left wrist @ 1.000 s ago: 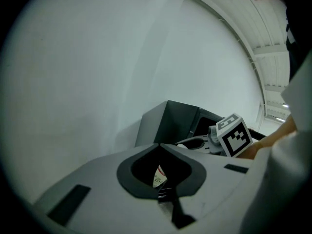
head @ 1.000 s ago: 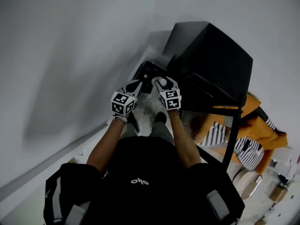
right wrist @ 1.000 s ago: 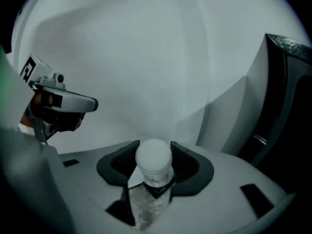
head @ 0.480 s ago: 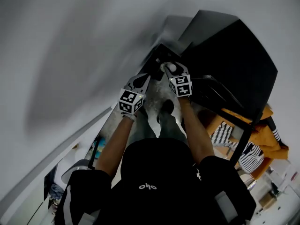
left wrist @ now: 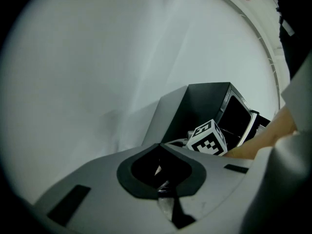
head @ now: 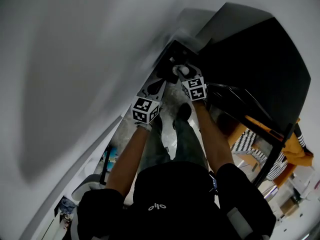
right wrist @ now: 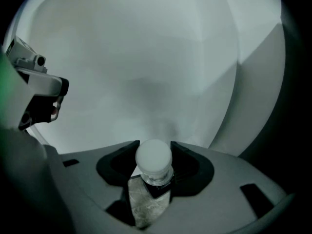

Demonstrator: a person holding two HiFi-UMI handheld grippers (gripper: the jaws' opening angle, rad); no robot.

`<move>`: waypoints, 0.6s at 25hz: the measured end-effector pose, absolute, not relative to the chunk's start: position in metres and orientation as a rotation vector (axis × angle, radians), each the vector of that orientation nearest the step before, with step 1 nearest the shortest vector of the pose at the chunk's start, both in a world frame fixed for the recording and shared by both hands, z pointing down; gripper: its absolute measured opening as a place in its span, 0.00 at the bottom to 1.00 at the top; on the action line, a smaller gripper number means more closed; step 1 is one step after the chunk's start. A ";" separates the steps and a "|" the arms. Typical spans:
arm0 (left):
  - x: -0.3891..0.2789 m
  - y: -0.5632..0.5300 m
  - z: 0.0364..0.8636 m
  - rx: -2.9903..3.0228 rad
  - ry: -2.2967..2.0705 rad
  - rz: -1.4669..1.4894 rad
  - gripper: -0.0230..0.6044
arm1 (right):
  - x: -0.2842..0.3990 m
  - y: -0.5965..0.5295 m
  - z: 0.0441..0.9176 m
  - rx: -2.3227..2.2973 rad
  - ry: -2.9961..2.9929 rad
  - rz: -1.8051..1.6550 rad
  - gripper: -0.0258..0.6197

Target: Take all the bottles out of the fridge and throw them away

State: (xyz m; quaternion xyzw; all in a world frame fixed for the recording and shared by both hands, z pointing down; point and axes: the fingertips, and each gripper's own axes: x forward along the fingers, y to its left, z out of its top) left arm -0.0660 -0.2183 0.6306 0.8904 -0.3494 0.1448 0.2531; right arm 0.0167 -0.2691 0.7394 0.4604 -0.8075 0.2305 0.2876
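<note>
Right claw (right wrist: pixel 154 149): part open, clamped on bottle (right wrist: pixel 153 165) at the neck, just below the white cap.
Bottle: likely light, thin crinkly plastic that may buckle or slip. The neck looks like the firmest hold.
Left claw (left wrist: pixel 159 147): shut, seemingly empty.
Head view shows only the cap, beside a black box (head: pixel 260 59). Right gripper view shows the crumpled body.

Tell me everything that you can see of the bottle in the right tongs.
The bottle is small and looks like clear plastic, with a round white cap and a short clear neck. The body below the neck looks pale and crumpled. The right tongs hold it, with the jaws closed on it from both sides near the cap. The cap points forward, away from the camera. Nothing else touches it.
</note>
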 end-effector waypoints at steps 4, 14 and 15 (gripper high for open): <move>-0.063 -0.218 0.674 2.426 -0.912 0.413 0.05 | 0.012 -0.273 0.789 1.233 -2.136 0.627 0.36; -0.052 -0.254 0.788 2.519 -0.895 0.383 0.05 | 0.009 -0.296 0.930 1.253 -2.131 0.606 0.36; -0.050 -0.258 0.799 2.524 -0.891 0.381 0.05 | 0.010 -0.298 0.942 1.258 -2.133 0.604 0.36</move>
